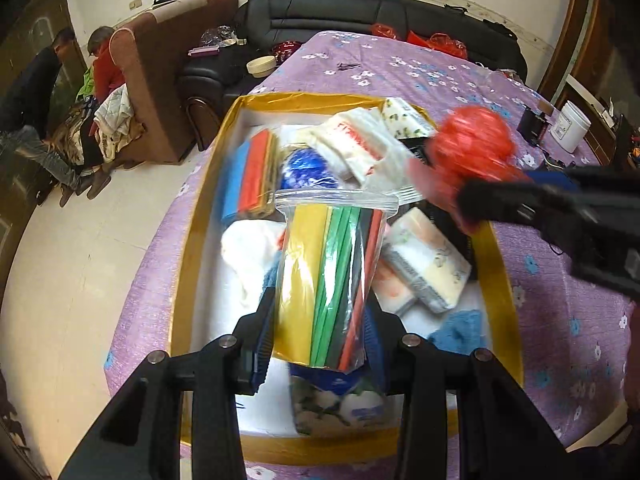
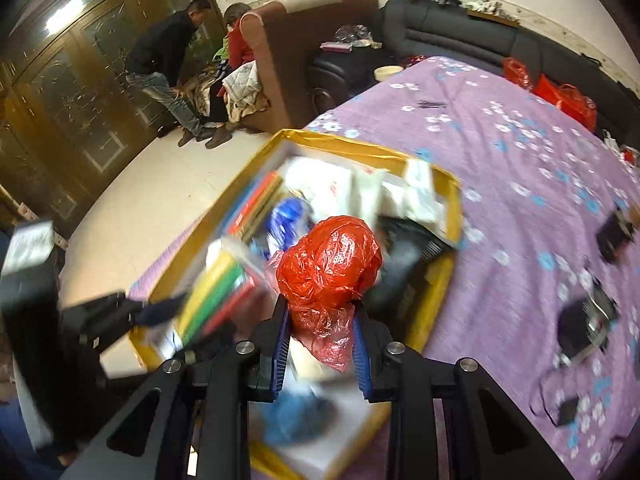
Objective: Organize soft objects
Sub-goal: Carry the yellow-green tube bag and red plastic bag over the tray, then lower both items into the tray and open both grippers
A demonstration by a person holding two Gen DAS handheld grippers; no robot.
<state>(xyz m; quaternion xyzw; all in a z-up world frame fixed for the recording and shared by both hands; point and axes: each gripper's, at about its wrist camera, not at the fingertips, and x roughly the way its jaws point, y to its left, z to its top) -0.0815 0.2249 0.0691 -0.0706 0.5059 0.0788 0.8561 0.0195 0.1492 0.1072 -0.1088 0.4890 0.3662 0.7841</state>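
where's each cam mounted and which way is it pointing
Left wrist: on the left gripper, looking forward and down into the box; its fingers hold a zip bag, and the right gripper enters from the right.
Right wrist: on the right gripper, facing the same box; its fingers hold a red bag, with the left gripper's body lower left.
Shared: box, both bags, purple cloth, sofa.

Both wrist views look down close over the gold-rimmed box [image 1: 208,184] [image 2: 448,280]; each shows the other gripper.
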